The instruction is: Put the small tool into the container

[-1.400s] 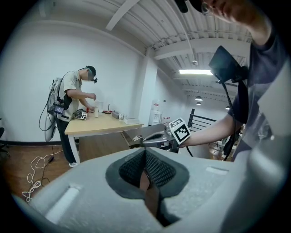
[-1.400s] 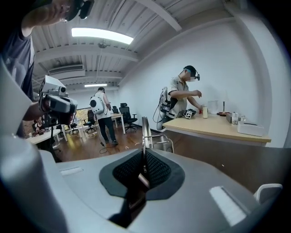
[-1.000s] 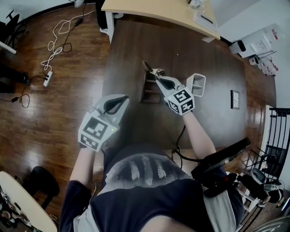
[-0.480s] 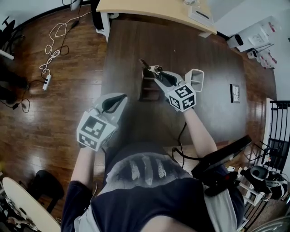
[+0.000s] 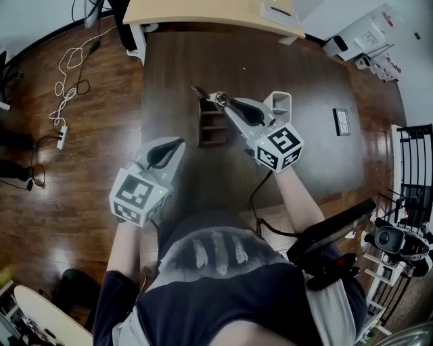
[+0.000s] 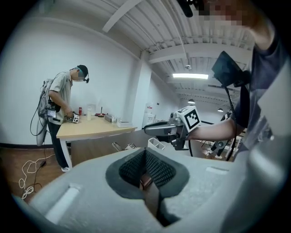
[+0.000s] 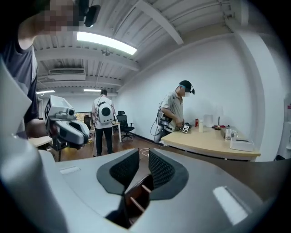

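Note:
The small tool [image 5: 203, 92], with a dark handle and a metal end, lies at the far end of the dark wooden container [image 5: 212, 127] on the brown table [image 5: 304, 67]. My right gripper [image 5: 223, 102] hovers over that end with its tips just beside the tool. Its jaws are closing and nothing is between them [image 7: 144, 161]; the container shows through the gap. My left gripper [image 5: 177, 144] hangs at the table's near left edge, shut and empty [image 6: 145, 157]. From there the right gripper [image 6: 157, 129] is seen above the tool [image 6: 117, 146].
A white open bin [image 5: 279, 105] stands right behind the right gripper. A small framed object [image 5: 342, 121] lies at the table's right. A light wooden desk [image 5: 203, 10] abuts the far edge. Cables and a power strip [image 5: 64, 132] lie on the floor at left. People stand at the desk [image 7: 175, 113].
The right gripper's jaws have come off the tool, which now lies free at the container's far end. The left gripper has stayed where it was.

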`<state>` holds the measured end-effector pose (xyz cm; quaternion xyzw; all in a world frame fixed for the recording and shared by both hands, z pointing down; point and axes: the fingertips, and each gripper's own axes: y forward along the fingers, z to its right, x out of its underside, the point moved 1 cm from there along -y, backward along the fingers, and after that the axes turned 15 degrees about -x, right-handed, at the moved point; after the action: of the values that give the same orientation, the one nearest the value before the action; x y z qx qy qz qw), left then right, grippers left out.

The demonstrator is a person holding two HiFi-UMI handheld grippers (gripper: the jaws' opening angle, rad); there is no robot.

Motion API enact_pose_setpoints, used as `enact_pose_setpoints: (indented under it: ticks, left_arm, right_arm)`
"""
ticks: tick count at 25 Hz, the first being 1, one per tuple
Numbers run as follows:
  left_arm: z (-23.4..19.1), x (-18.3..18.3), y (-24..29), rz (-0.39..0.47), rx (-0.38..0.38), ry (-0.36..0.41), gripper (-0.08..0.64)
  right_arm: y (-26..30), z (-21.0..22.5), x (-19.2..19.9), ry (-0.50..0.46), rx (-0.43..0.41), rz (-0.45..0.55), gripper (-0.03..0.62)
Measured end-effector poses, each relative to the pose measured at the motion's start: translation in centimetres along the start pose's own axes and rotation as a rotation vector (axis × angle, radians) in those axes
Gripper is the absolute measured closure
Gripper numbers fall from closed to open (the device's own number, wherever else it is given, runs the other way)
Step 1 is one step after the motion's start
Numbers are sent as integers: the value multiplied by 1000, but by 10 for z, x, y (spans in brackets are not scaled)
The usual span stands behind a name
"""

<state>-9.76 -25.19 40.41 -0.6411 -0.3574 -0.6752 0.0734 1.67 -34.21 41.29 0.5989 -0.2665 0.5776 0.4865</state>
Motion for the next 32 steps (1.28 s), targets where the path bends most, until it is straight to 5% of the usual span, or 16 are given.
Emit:
enact_pose_setpoints:
  ticks: [2, 7, 14, 22, 32]
  left_arm:
    - [1, -4, 1, 8, 16, -1, 560]
    - [4, -11, 2, 53, 56, -22, 560]
    - [24, -31, 7, 171, 130, -42, 560]
    - [64, -47, 3, 185, 187, 32, 561]
    - [193, -47, -15, 183, 230, 170, 561]
  right_arm:
    - [-2, -16, -17, 4, -35, 49, 591]
    - [-8, -48, -48, 64, -108, 158, 592]
    - [-42, -72, -45, 123, -41, 166, 591]
    - [-93, -94, -53, 105, 36, 263, 592]
    - [-217, -147, -36, 105, 31, 394, 592]
